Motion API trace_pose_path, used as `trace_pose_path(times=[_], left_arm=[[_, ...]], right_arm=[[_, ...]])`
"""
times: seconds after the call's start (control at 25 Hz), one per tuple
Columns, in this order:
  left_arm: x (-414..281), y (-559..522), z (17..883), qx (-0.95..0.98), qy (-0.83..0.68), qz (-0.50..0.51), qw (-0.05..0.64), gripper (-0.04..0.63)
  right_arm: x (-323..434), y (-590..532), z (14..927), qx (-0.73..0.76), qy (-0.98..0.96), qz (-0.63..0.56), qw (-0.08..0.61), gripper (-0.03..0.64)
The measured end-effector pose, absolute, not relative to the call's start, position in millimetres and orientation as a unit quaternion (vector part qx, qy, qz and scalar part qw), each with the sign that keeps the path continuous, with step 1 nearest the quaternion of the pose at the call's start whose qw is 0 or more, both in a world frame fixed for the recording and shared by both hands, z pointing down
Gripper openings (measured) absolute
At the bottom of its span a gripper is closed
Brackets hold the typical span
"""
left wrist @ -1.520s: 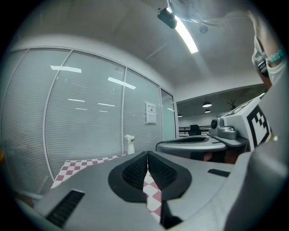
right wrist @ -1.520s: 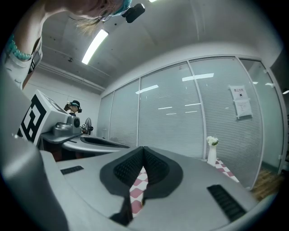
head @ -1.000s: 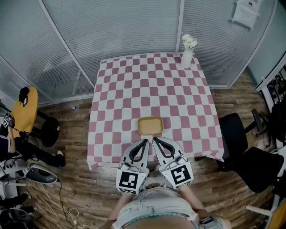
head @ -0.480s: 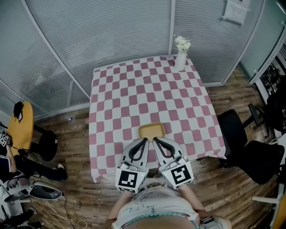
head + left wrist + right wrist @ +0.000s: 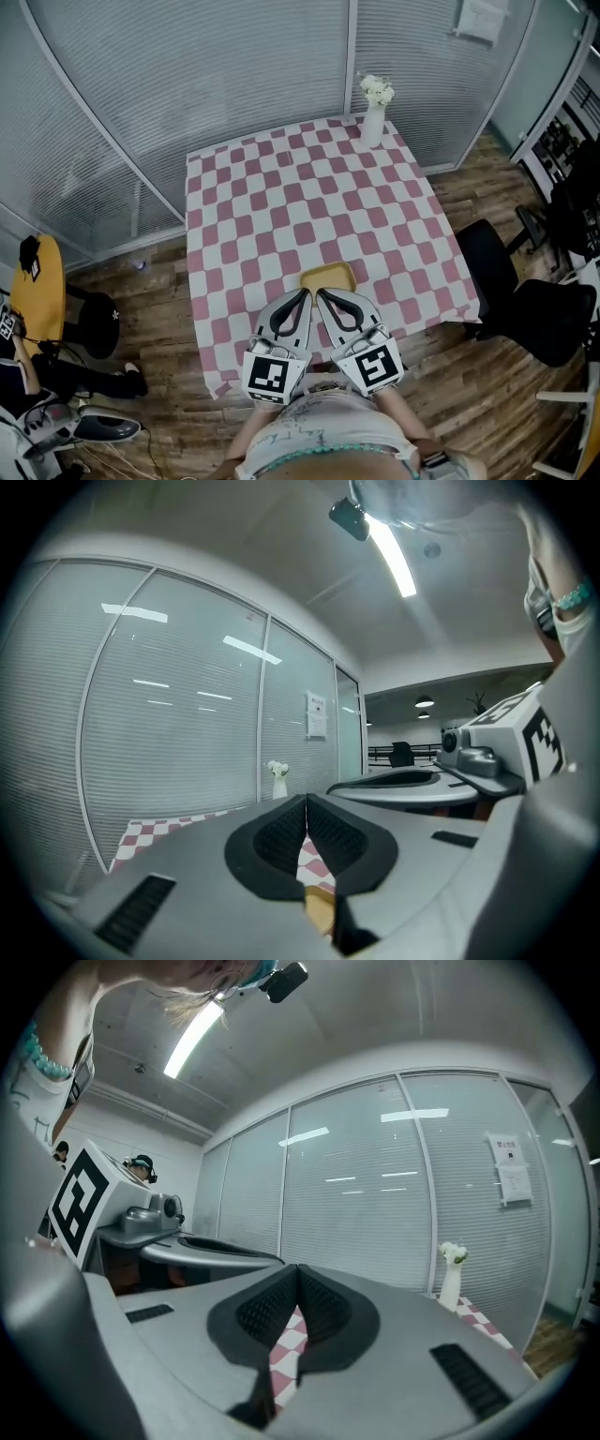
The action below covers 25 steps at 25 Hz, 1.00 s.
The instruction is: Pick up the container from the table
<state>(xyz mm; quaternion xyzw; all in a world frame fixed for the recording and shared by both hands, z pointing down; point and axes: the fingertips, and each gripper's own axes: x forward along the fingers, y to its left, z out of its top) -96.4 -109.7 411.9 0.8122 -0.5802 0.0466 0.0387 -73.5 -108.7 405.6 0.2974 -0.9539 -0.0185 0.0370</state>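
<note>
A shallow yellow container [image 5: 327, 277] lies on the pink-and-white checked table [image 5: 281, 216], close to its near edge. In the head view my left gripper [image 5: 302, 296] and my right gripper [image 5: 322, 295] hang side by side just short of the container, tips nearly at its near rim. Both are shut with nothing between the jaws. A sliver of the yellow container [image 5: 320, 909] shows below the shut left gripper [image 5: 306, 803]. The right gripper [image 5: 297, 1273] shows only checked cloth under its closed tips.
A white vase of flowers [image 5: 374, 114] stands at the table's far right corner. A black chair [image 5: 525, 300] is to the right of the table, a yellow chair [image 5: 37, 295] to the left. Glass walls with blinds stand behind the table.
The head view has shifted: the table and container now sit a little further right and lower in the picture. Both grippers stay shut, close to the container's near rim.
</note>
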Motion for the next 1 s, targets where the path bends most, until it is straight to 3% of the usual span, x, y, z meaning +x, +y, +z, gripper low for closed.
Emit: trace_pose_path(times=[0.56,1.0], left_arm=[[-148,-102,432,0.832,-0.55,0.045,0.049,0.017],[-138,-124,432,0.819,-0.568,0.051,0.062,0.017]], right_arm=[[-116,-109,416,0.348,-0.936,-0.036,0.049,-0.006],[-99,-134,408,0.337,-0.939,-0.042,0.049,-0.006]])
